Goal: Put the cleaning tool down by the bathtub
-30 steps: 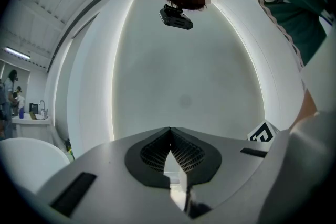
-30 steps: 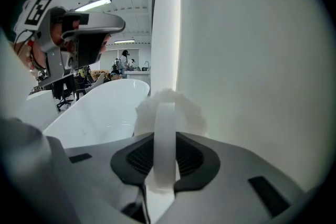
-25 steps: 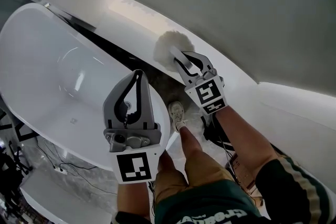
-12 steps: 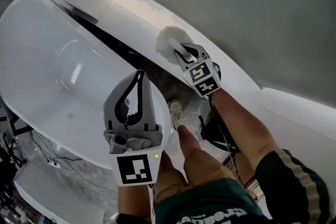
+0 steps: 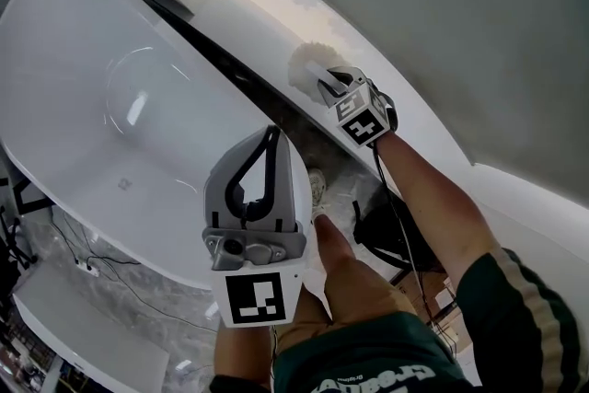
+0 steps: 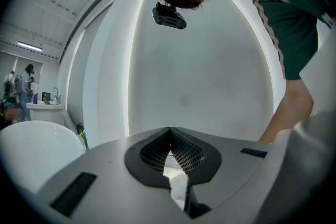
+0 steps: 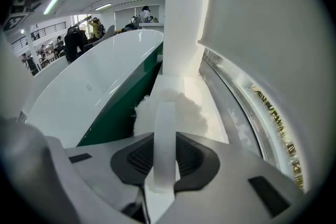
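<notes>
The cleaning tool is a fluffy white duster head (image 5: 311,69) on a flat white handle (image 7: 164,141). My right gripper (image 5: 333,89) is shut on that handle, and the duster head (image 7: 170,111) hangs over the white ledge (image 5: 248,9) beside the bathtub (image 5: 83,97). Whether the head touches the ledge I cannot tell. My left gripper (image 5: 267,147) is held up in front of me over the tub's near rim, shut with nothing between its jaws. In the left gripper view it (image 6: 169,136) faces a plain white wall.
A dark gap (image 5: 230,69) runs between the tub and the ledge. A white wall (image 5: 442,23) rises behind the ledge. The person's legs and a white shoe (image 5: 317,189) stand on the marble floor below. Cables (image 5: 92,271) trail on the floor at lower left.
My right gripper has carried the duster farther away and up along the ledge. The left gripper has shifted slightly right and lower in the head view.
</notes>
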